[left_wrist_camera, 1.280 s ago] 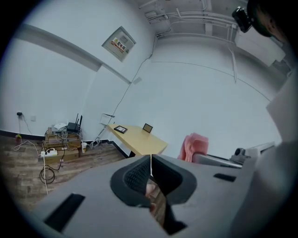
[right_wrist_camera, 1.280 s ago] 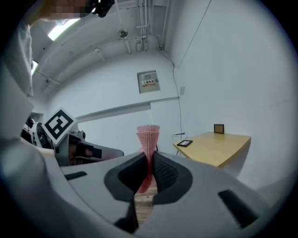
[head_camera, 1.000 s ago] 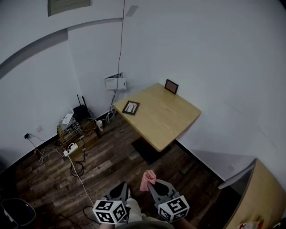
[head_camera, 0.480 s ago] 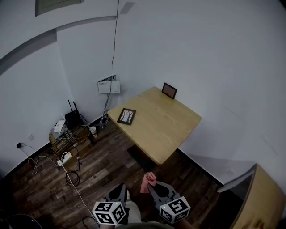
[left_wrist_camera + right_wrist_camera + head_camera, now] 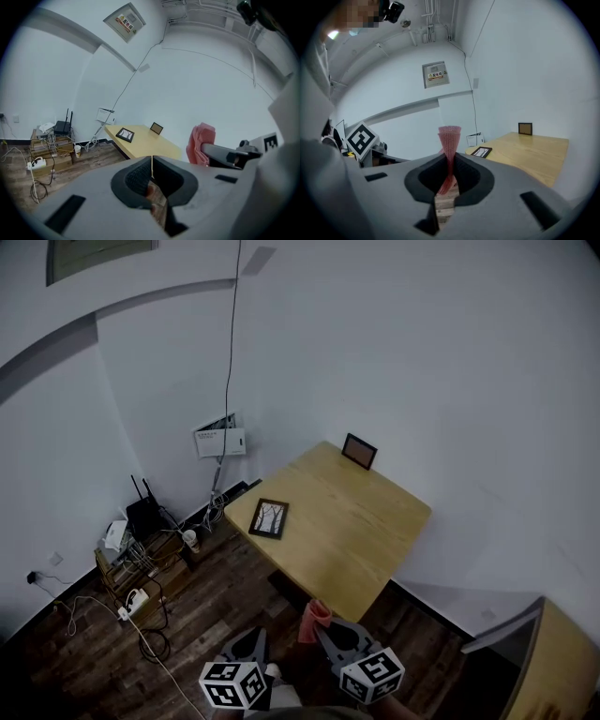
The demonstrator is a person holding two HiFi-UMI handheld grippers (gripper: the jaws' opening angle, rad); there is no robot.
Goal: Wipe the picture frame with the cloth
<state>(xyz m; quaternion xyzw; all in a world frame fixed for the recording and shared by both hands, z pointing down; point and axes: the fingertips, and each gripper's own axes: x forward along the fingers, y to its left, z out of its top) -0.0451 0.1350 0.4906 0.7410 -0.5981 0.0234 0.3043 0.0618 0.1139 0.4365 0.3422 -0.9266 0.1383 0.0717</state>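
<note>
Wall sign [image 5: 436,75]: print too small to read. Left tongs [image 5: 251,641] together, empty. Right tongs [image 5: 324,626] clamped on one pink cloth [image 5: 313,615]. Two picture frames on surface [image 5: 375,531]: flat frame [image 5: 270,518] near left corner, upright frame [image 5: 359,451] by wall. Cloth touches neither.

Our right gripper [image 5: 449,165] pinches the pink cloth [image 5: 449,138], which rises between the jaws (flaring at its top). Right of it we see a wooden table [image 5: 536,152] with a flat picture frame [image 5: 481,152] and, by the wall, an upright picture frame [image 5: 525,128].
</note>
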